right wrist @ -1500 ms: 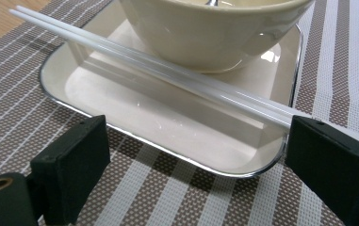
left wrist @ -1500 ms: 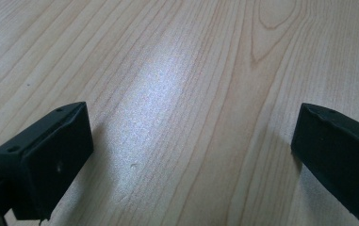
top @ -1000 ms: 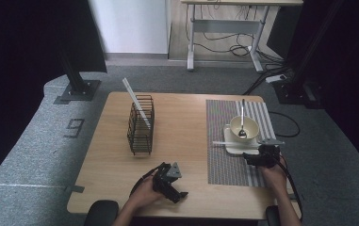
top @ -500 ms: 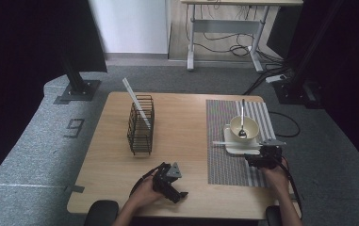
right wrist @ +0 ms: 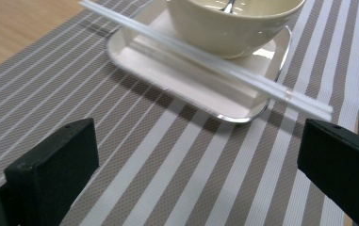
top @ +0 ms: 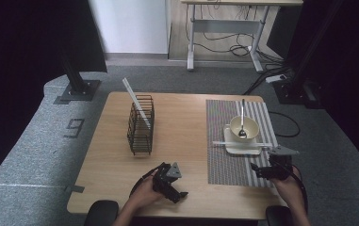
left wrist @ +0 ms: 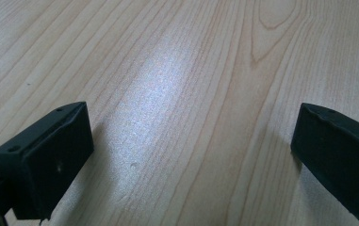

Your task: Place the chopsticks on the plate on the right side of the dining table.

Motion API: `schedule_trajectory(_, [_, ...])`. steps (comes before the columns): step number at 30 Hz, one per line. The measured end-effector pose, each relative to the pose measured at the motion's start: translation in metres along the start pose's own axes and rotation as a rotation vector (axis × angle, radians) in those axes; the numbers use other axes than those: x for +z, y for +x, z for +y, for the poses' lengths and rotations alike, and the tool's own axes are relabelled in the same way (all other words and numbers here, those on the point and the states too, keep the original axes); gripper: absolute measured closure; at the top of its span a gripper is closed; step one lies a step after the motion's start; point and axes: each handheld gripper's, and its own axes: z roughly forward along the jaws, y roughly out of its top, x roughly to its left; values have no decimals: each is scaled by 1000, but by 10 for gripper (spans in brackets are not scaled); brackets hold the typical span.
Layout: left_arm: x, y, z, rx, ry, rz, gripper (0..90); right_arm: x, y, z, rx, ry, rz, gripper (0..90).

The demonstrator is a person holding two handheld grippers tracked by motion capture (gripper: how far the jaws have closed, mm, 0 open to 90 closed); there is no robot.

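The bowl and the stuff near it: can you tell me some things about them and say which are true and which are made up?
1. A spoon sits in the bowl. True.
2. The bowl stands on bare wood. False: it stands on a white tray on the striped mat.
3. White chopsticks lie across the tray. True.
4. The right gripper holds the chopsticks. False: its jaws are open and empty, short of the tray.
5. The wire rack is on the mat. False: it stands on the table, left of the mat.

Left tongs [top: 172, 183] agape, right tongs [top: 262, 170] agape
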Motion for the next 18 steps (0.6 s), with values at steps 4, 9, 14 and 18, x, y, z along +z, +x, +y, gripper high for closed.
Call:
schedule_trajectory(4, [0, 0, 0, 0, 0, 1, 0, -12, 15, 1, -22, 18, 21, 0])
schedule_trajectory(9, [0, 0, 0, -1, -2, 1, 0, -19, 36, 8, -31, 35, 68, 0])
schedule_trajectory(14, [0, -1, 0, -4, -2, 4, 0, -13, 59, 18, -74, 18, 114, 0])
schedule_trajectory(18, [0, -1, 0, -3, 0, 5, 0, 5, 73, 21, -112, 43, 128, 0])
